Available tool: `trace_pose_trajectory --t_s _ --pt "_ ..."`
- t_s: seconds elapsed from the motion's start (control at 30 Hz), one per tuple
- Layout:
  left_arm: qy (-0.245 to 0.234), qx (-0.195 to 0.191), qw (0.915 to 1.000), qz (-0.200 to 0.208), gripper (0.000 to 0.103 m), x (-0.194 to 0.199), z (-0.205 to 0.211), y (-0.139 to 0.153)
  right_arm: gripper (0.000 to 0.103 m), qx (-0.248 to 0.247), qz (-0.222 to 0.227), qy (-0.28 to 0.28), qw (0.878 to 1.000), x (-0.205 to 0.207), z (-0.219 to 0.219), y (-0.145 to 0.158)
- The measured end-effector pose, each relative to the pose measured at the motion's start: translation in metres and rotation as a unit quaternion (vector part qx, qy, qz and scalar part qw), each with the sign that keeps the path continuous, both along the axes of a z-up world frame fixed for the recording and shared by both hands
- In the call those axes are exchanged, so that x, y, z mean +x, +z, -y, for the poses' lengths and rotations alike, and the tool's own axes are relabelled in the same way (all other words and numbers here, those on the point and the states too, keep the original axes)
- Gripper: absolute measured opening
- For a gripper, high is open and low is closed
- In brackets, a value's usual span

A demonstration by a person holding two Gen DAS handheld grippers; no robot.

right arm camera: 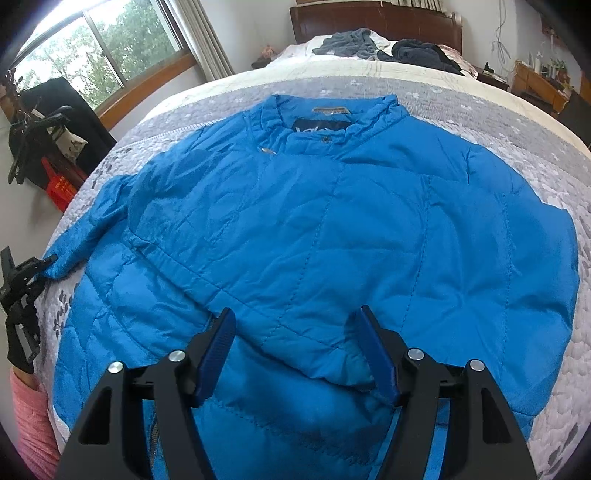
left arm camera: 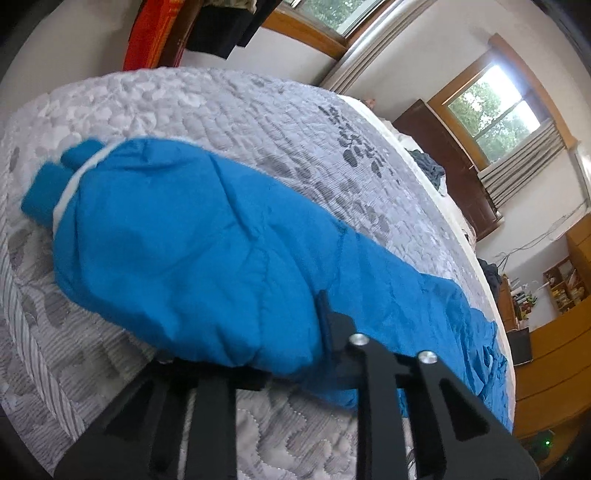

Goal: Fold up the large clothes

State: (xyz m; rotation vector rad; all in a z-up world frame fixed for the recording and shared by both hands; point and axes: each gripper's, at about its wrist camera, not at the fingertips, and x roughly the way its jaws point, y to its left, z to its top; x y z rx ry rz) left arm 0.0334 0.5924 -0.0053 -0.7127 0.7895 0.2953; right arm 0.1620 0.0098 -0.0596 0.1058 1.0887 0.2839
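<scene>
A bright blue quilted jacket (right arm camera: 332,221) lies spread on the grey quilt (right arm camera: 535,122), collar (right arm camera: 325,122) at the far side. One sleeve is folded across the body, and its cuff (right arm camera: 347,365) rests between the fingers of my right gripper (right arm camera: 297,332), which stands open just above the fabric. My left gripper (right arm camera: 22,280) is at the bed's left edge, shut on the other sleeve's cuff (right arm camera: 53,266). In the left wrist view that sleeve (left arm camera: 184,240) bulges over my left gripper (left arm camera: 266,332) and hides its fingertips.
Dark clothes (right arm camera: 369,46) are heaped by the wooden headboard (right arm camera: 376,18). A window (right arm camera: 92,51) and a black rack (right arm camera: 44,122) stand left of the bed. A pink sleeve (right arm camera: 29,424) shows at the lower left. Wooden furniture (left arm camera: 546,354) lines the far wall.
</scene>
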Motion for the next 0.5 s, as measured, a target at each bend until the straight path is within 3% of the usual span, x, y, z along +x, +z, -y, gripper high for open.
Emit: trace_pose_trajectory --t_s 0.23,0.5 --pt "-0.014 0.058 0.9976 0.036 0.011 -0.001 0.028 0.042 0.068 0.004 0.003 -0.005 1.0 -0.003 0.002 0.007" --pt "-0.092 0.115 0.9859 0.079 0.01 0.007 0.103 0.095 0.068 0.003 0.021 -0.02 1.0 -0.006 0.014 0.025"
